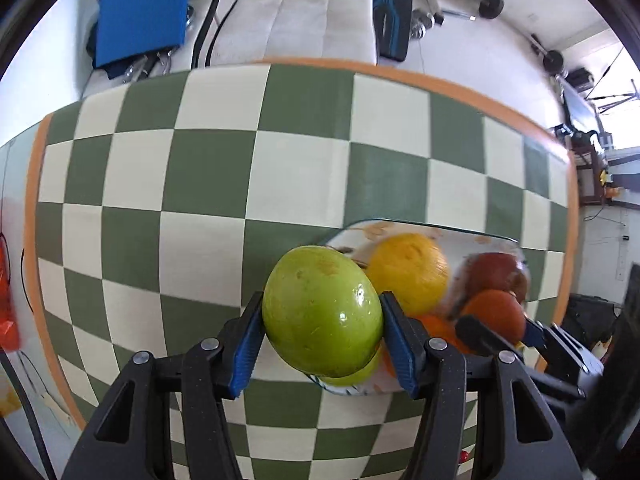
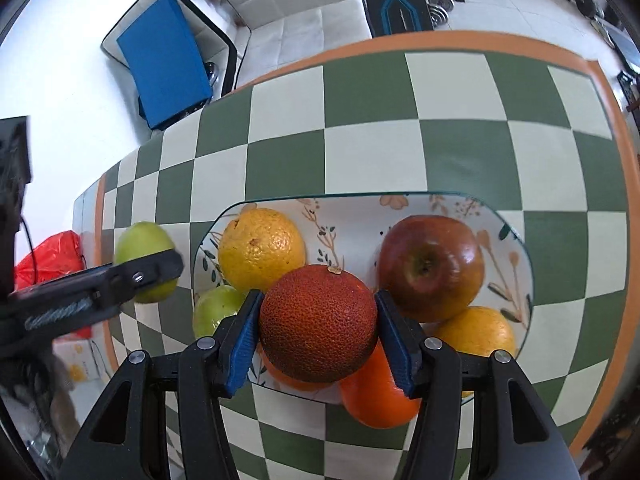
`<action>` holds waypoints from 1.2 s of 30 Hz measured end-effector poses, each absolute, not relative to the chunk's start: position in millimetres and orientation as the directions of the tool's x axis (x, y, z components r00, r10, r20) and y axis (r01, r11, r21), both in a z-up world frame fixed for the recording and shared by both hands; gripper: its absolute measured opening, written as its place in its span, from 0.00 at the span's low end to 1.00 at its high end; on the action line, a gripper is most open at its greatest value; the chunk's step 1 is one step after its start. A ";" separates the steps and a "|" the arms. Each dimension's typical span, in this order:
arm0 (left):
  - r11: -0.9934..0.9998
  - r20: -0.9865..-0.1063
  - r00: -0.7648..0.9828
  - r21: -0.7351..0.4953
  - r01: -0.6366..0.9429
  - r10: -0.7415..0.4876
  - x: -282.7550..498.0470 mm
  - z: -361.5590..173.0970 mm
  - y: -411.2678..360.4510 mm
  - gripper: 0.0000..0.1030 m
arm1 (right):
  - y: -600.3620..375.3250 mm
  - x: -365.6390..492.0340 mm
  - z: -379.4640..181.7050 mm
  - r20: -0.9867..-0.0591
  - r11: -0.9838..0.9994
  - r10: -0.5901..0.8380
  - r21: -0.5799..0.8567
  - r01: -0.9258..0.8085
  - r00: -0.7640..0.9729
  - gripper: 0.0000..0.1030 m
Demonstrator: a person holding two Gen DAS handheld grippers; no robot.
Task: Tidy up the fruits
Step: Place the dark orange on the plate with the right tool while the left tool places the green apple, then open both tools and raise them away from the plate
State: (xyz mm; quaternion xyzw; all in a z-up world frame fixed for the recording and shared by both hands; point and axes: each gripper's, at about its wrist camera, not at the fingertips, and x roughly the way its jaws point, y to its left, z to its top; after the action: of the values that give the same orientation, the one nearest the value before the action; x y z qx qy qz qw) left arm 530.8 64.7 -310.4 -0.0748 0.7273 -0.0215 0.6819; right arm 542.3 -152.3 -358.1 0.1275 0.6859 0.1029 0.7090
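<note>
We note the left hand-held gripper [image 1: 322,316] clamps a green apple [image 1: 322,312] beside the floral plate [image 2: 400,204]; the right hand-held gripper [image 2: 318,322] grips a dark-red orange [image 2: 318,322] over it, probably sorting by kind.

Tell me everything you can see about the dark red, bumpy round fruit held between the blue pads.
The dark red fruit is round, with pebbled citrus-like skin that shades from deep red to orange-brown, and a small tan stem button on top. The right gripper clamps it from both sides with its blue pads. It sits above the near part of the flowered plate, over an orange fruit, with a red apple just behind to the right. Whether it touches the fruit beneath is unclear.
</note>
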 end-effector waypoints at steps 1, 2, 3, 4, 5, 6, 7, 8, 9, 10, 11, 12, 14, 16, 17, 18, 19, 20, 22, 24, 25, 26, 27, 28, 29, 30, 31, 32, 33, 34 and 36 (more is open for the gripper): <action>0.989 -0.989 -0.073 -0.127 -0.073 -0.132 533.1 -315.8 64.9 0.52 | -151.4 541.6 -360.0 -0.949 0.949 0.314 0.315 0.031 0.031 0.57; 0.990 -0.987 -0.091 -0.123 -0.068 -0.129 535.7 -322.0 64.9 0.52 | -151.0 540.8 -360.8 -0.950 0.949 0.311 0.312 0.034 0.029 0.59; 0.990 -0.985 -0.109 -0.124 -0.068 -0.131 536.1 -326.6 64.8 0.52 | -150.4 539.1 -361.0 -0.949 0.949 0.313 0.314 0.035 0.031 0.63; 0.989 -0.982 -0.130 -0.131 -0.071 -0.139 536.5 -331.6 64.9 0.52 | -149.3 538.6 -361.4 -0.949 0.949 0.314 0.315 0.035 0.030 0.64; 0.987 -0.977 -0.150 -0.143 -0.078 -0.153 536.2 -336.7 65.5 0.52 | -148.6 537.8 -361.1 -0.950 0.949 0.311 0.312 0.034 0.028 0.67; 0.985 -0.973 -0.165 -0.151 -0.082 -0.163 536.2 -340.5 65.6 0.52 | -148.3 536.8 -359.7 -0.953 0.952 0.302 0.303 0.032 0.032 0.70; 0.983 -0.969 -0.173 -0.161 -0.088 -0.174 534.9 -343.3 65.9 0.52 | -149.0 535.5 -357.5 -0.954 0.954 0.297 0.298 0.028 0.036 0.71; 0.982 -0.970 -0.167 -0.165 -0.091 -0.179 534.2 -342.7 66.3 0.53 | -149.7 534.5 -355.3 -0.956 0.956 0.290 0.291 0.026 0.041 0.74; 0.981 -0.969 -0.163 -0.172 -0.092 -0.185 533.5 -341.8 66.5 0.54 | -150.7 533.5 -352.9 -0.958 0.959 0.282 0.283 0.026 0.049 0.75; 0.980 -0.969 -0.159 -0.178 -0.093 -0.191 532.6 -340.5 66.8 0.55 | -152.6 532.5 -349.8 -0.960 0.961 0.275 0.276 0.026 0.059 0.75; 0.977 -0.968 -0.153 -0.186 -0.100 -0.200 531.4 -338.5 67.7 0.59 | -153.8 531.7 -347.3 -0.961 0.962 0.269 0.271 0.028 0.066 0.76; 0.975 -0.967 -0.146 -0.195 -0.107 -0.210 530.4 -336.5 68.7 0.66 | -156.1 530.8 -344.3 -0.962 0.963 0.263 0.266 0.033 0.074 0.79; 0.969 -0.965 -0.125 -0.214 -0.125 -0.229 527.5 -330.7 71.2 0.70 | -161.5 528.4 -338.8 -0.962 0.964 0.260 0.264 0.043 0.085 0.87; 0.969 -0.970 -0.095 -0.209 -0.130 -0.222 522.5 -321.4 72.4 0.70 | -166.1 524.4 -331.0 -0.967 0.971 0.230 0.235 0.040 0.112 0.87; 0.970 -0.972 -0.081 -0.208 -0.125 -0.219 520.5 -315.9 71.4 0.70 | -168.7 521.5 -327.2 -0.969 0.975 0.212 0.218 0.040 0.124 0.87; 0.972 -0.976 -0.061 -0.203 -0.116 -0.211 516.6 -309.9 70.0 0.70 | -171.9 518.1 -323.7 -0.972 0.978 0.196 0.203 0.041 0.131 0.88; 0.976 -0.980 -0.038 -0.191 -0.103 -0.195 511.6 -302.6 67.7 0.70 | -174.6 515.0 -320.9 -0.974 0.981 0.183 0.190 0.043 0.137 0.90; 0.979 -0.983 -0.025 -0.181 -0.095 -0.184 511.6 -298.9 65.6 0.70 | -177.3 511.3 -317.8 -0.975 0.984 0.166 0.174 0.044 0.146 0.93; 0.985 -0.989 0.009 -0.151 -0.079 -0.151 502.4 -287.7 61.5 0.70 | -181.8 502.4 -311.4 -0.978 0.990 0.129 0.137 0.038 0.167 0.93; 0.990 -0.992 0.029 -0.125 -0.066 -0.124 494.7 -281.0 59.2 0.71 | -185.7 493.6 -306.8 -0.978 0.993 0.109 0.116 0.032 0.179 0.93; 0.992 -0.993 0.035 -0.113 -0.064 -0.111 491.1 -279.6 56.2 0.74 | -187.7 488.4 -304.5 -0.978 0.994 0.097 0.104 0.030 0.185 0.94; 0.993 -0.994 0.049 -0.098 -0.060 -0.095 485.7 -276.4 53.7 0.86 | -189.3 484.4 -302.9 -0.978 0.995 0.090 0.097 0.029 0.188 0.94; 0.994 -0.994 0.067 -0.090 -0.055 -0.086 481.4 -273.3 53.2 0.93 | -191.4 479.4 -300.7 -0.978 0.996 0.082 0.089 0.028 0.192 0.94; 0.995 -0.993 0.086 -0.084 -0.047 -0.080 476.3 -269.5 50.7 0.94 | -193.7 474.5 -298.4 -0.978 0.996 0.074 0.081 0.029 0.196 0.94; 0.996 -0.992 0.103 -0.075 -0.041 -0.071 470.7 -265.5 48.1 0.94 | -195.4 470.7 -296.2 -0.977 0.997 0.070 0.077 0.030 0.201 0.95; 0.997 -0.991 0.115 -0.067 -0.035 -0.063 465.1 -261.5 45.2 0.94 | -197.8 465.7 -292.9 -0.976 0.997 0.068 0.077 0.031 0.208 0.95; 0.998 -0.991 0.122 -0.063 -0.030 -0.059 461.0 -257.3 45.3 0.94 | -199.8 460.5 -289.6 -0.974 0.997 0.064 0.072 0.031 0.216 0.95; 0.998 -0.990 0.131 -0.061 -0.025 -0.057 456.3 -254.0 42.3 0.94 | -200.9 457.4 -287.2 -0.974 0.997 0.062 0.070 0.031 0.220 0.95; 0.998 -0.989 0.138 -0.062 -0.022 -0.059 451.5 -250.6 40.5 0.94 | -202.6 452.7 -283.6 -0.972 0.997 0.061 0.070 0.031 0.227 0.95; 0.998 -0.988 0.145 -0.062 -0.022 -0.058 446.9 -247.7 38.7 0.94 | -204.4 447.9 -279.4 -0.970 0.997 0.062 0.071 0.032 0.235 0.95; 0.998 -0.985 0.162 -0.065 -0.021 -0.061 436.7 -240.3 34.8 0.94 | -207.1 439.5 -271.1 -0.966 0.997 0.059 0.070 0.034 0.250 0.95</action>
State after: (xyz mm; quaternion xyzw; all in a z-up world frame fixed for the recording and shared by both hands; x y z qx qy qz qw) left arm 436.7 34.8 -240.3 -0.0315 0.6472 -0.0131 0.7616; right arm 439.5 -207.1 -271.1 0.0381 0.6121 0.0081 0.7898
